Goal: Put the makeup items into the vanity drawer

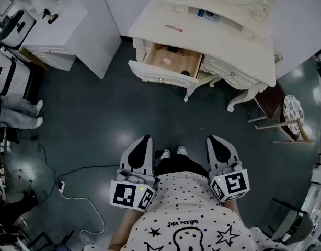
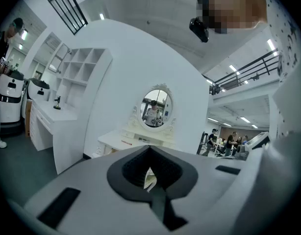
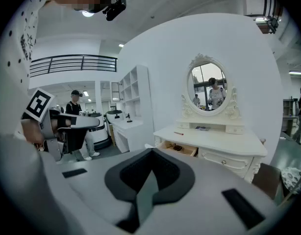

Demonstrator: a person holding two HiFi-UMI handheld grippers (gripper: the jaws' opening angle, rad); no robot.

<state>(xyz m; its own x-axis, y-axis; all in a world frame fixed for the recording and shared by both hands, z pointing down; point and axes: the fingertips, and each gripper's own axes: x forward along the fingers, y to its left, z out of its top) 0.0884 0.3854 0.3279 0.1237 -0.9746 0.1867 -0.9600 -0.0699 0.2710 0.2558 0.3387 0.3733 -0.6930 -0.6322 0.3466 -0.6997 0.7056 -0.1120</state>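
Note:
The white vanity [image 1: 239, 41] stands ahead of me, with its left drawer [image 1: 170, 61] pulled open. Inside lie a pale round item [image 1: 167, 60] and some dark small items [image 1: 174, 49]. A thin red pencil [image 1: 173, 28] and a small bluish item [image 1: 208, 15] rest on the vanity top under the oval mirror [image 3: 209, 87]. My left gripper [image 1: 146, 139] and right gripper [image 1: 213, 138] are held low by my body, far from the vanity. Both are shut with nothing between the jaws. The open drawer [image 3: 179, 148] also shows in the right gripper view.
A wooden stool with a patterned seat [image 1: 292, 114] stands right of the vanity. A white desk and shelf unit [image 1: 53, 30] sit at the far left, beside a white machine [image 1: 11, 27] and a person's legs [image 1: 22, 114]. A white cable with a power strip [image 1: 61, 186] lies on the dark floor.

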